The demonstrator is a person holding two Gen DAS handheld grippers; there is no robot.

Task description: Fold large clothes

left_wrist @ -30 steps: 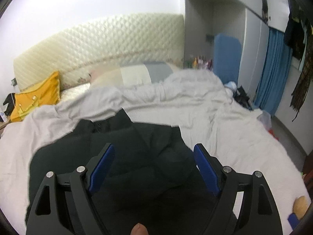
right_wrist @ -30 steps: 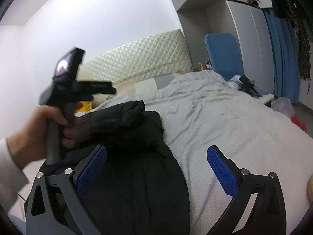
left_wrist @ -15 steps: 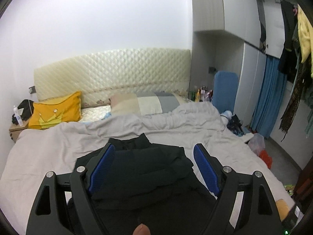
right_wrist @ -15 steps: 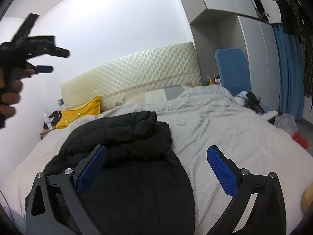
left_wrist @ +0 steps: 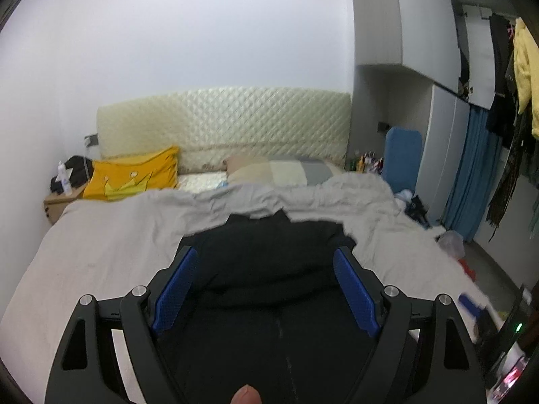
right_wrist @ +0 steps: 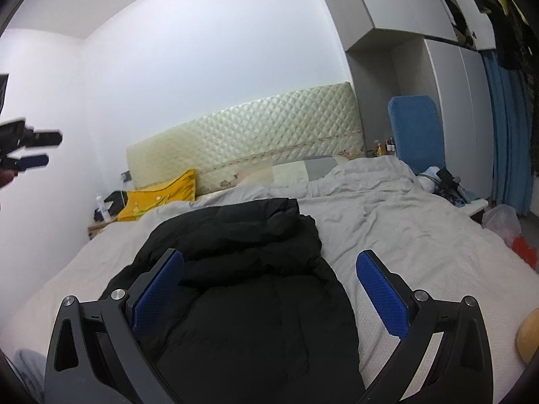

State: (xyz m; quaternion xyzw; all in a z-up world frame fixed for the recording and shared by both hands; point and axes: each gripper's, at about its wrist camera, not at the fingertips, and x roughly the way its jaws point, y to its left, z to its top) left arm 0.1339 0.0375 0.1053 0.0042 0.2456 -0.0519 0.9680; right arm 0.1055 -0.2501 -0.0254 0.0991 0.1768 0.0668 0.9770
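The left hand-held gripper hangs released, its blue pads wide apart with nothing between them. A second ago it was low over the black jacket; now it has lifted clear, and in the right wrist view it shows only as a blur at 9 o'clock. The right hand-held gripper is likewise released, jaws spread above the garment and touching nothing.

The jacket lies on the bed, its upper part doubled over into a thick roll toward 12 o'clock and its lower part flat toward 6 o'clock. It has not shifted while the left hand rose. That suggests one fold has just been laid and let go, with the lower half probably still to be brought up. Beyond, at 10 o'clock, sits a yellow pillow against the quilted headboard.
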